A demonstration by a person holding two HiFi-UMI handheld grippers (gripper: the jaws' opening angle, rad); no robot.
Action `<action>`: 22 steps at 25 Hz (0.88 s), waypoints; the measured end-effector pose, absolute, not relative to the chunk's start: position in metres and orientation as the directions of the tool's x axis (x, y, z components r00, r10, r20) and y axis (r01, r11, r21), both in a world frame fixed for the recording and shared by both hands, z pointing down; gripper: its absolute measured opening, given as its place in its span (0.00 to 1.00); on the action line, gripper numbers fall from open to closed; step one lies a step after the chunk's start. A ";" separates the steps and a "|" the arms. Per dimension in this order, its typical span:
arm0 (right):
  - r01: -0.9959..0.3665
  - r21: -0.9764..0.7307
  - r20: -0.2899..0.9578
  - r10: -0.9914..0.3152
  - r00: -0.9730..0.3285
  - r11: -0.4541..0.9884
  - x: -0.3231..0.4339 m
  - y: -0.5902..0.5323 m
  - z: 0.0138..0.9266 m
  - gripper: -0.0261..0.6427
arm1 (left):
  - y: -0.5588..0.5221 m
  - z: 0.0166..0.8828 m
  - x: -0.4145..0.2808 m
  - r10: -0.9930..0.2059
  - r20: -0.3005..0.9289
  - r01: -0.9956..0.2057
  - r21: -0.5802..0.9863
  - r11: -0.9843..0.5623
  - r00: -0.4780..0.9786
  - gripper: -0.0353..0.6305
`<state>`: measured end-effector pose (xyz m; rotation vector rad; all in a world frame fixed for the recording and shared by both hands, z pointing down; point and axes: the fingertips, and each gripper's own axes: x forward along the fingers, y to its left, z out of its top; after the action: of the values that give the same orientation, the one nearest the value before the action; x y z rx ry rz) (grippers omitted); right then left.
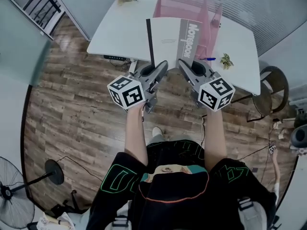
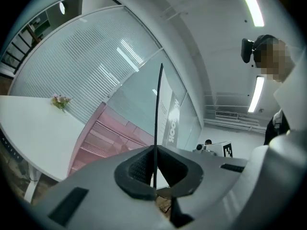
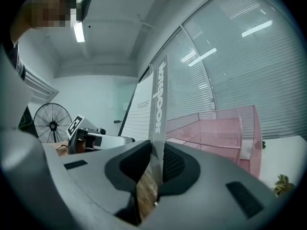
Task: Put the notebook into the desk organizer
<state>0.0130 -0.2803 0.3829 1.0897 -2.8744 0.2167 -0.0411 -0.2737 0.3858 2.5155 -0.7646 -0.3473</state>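
A thin notebook (image 1: 170,40) with a white cover, a grey printed band and a black spine is held up in the air by both pairs of tongs. It is gripped along its near edge, which points towards the person. The left tongs (image 1: 162,67) are closed on the near corner by the black spine; in the left gripper view the dark edge is seen pinched between the two pads. The right tongs (image 1: 185,65) are closed on the near corner under the grey band, with the cover clamped between the pads. The two pairs of tongs are set close together, side by side, and the notebook reaches away from them over the white tabletop (image 1: 120,32). A pink wire-mesh desk organizer (image 1: 169,4) stands on the tabletop just beyond the notebook's far edge. The notebook is not yet placed inside it. Whether the far edge touches the organizer cannot be told.
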 end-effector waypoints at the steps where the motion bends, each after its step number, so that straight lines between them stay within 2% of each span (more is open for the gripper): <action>1: -0.666 -0.111 0.109 -0.657 -0.746 0.738 0.015 -0.284 0.386 0.09 | -0.278 0.389 -0.039 -0.571 -0.098 -0.445 0.525 -0.725 0.815 0.06; 16: -0.685 -0.043 0.085 -0.681 -0.728 0.727 0.030 -0.321 0.364 0.14 | -0.318 0.368 -0.031 -0.531 -0.143 -0.387 0.535 -0.751 0.835 0.06; 22: -0.720 -0.047 0.153 -0.708 -0.690 0.692 0.048 -0.348 0.369 0.15 | -0.348 0.372 -0.016 -0.539 -0.104 -0.399 0.560 -0.726 0.836 0.06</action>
<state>0.0483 -0.3475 0.3685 1.1764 -2.7761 0.1563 -0.0158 -0.3479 0.3719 2.4809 -0.6880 -0.3529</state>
